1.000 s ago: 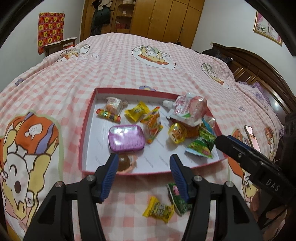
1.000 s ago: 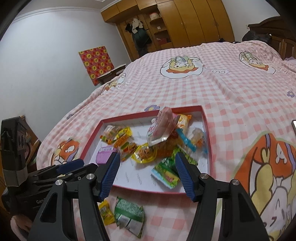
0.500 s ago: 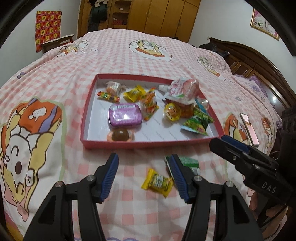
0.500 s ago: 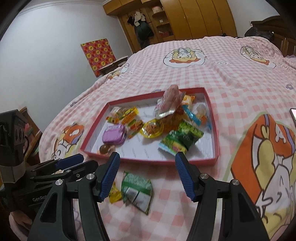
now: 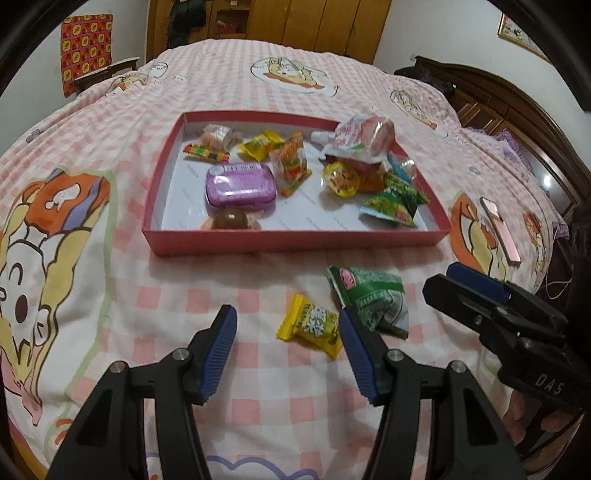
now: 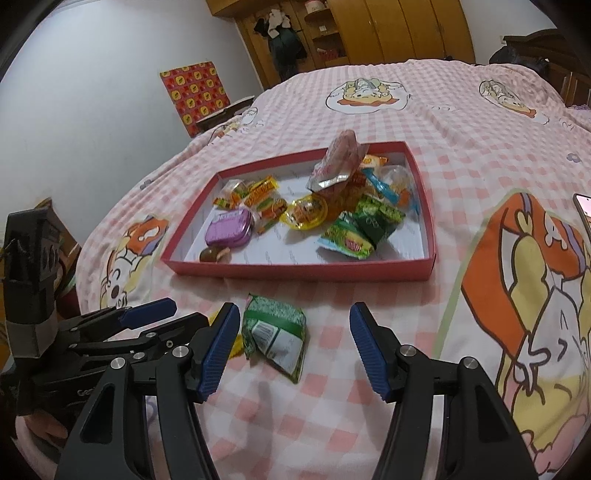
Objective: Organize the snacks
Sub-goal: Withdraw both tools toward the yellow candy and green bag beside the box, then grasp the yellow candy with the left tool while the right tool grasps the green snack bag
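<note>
A red shallow box (image 5: 295, 242) (image 6: 430, 236) sits on the bed and holds several snacks, among them a purple tin (image 5: 241, 183) (image 6: 229, 226) and a pink pouch (image 5: 364, 134). A yellow candy (image 5: 311, 325) and a green packet (image 5: 369, 295) (image 6: 275, 334) lie on the bedspread in front of the box. My left gripper (image 5: 286, 336) is open and empty, just short of the yellow candy. My right gripper (image 6: 290, 339) is open and empty, with the green packet between its fingers; it also shows at the right of the left wrist view (image 5: 476, 291).
The bed has a pink checked spread with cartoon prints. A pink phone (image 5: 500, 229) lies to the right of the box. A dark wooden headboard (image 5: 517, 107) stands at the right, wardrobes (image 6: 388, 33) at the far end.
Both grippers have pulled back from over the box towards me, so the two loose snacks on the bedspread now lie between and before the fingers. Both stayed open.
</note>
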`<control>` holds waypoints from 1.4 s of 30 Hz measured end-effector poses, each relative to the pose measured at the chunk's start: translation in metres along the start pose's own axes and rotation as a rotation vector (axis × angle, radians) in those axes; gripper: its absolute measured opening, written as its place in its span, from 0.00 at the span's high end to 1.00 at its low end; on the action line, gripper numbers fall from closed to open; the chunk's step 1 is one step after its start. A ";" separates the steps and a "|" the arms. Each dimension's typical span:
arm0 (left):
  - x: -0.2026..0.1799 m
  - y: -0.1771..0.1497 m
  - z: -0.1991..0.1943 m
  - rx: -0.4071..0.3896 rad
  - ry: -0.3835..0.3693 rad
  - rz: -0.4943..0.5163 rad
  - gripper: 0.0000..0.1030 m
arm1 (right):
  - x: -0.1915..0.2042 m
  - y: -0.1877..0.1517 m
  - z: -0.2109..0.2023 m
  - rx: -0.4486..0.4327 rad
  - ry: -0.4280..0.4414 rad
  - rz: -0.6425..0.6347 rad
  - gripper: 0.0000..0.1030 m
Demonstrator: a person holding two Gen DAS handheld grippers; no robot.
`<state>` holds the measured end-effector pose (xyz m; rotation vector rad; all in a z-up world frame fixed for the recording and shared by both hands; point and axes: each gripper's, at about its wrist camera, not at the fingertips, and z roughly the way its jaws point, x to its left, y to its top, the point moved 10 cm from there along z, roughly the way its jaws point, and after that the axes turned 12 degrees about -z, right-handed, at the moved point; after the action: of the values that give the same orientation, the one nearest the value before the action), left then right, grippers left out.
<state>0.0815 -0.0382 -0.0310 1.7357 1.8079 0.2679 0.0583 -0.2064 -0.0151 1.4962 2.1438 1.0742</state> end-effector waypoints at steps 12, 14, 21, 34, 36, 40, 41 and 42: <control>-0.007 -0.013 0.018 0.035 0.024 0.041 0.42 | -0.008 -0.009 0.005 0.017 0.005 0.029 0.38; -0.009 -0.014 0.018 0.029 0.024 0.048 0.42 | -0.009 -0.009 0.005 0.016 0.008 0.033 0.38; -0.015 -0.016 0.023 0.006 0.037 0.071 0.55 | -0.011 -0.014 0.008 0.022 0.017 0.050 0.38; -0.011 -0.012 0.014 -0.014 -0.008 0.044 0.72 | -0.012 -0.015 0.008 0.023 0.021 0.054 0.38; -0.007 -0.010 0.011 -0.018 -0.009 0.031 0.72 | -0.010 -0.015 0.008 0.025 0.020 0.048 0.38; 0.007 -0.006 0.003 -0.039 0.007 -0.001 0.72 | -0.003 -0.015 0.010 0.034 0.024 0.038 0.38; 0.010 -0.005 0.001 -0.043 0.012 -0.008 0.72 | 0.000 -0.016 0.011 0.037 0.028 0.036 0.38; 0.015 -0.004 0.000 -0.048 0.018 -0.018 0.72 | 0.002 -0.016 0.012 0.041 0.032 0.032 0.38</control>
<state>0.0790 -0.0246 -0.0368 1.6881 1.8147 0.3171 0.0546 -0.2022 -0.0343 1.5470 2.1823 1.0781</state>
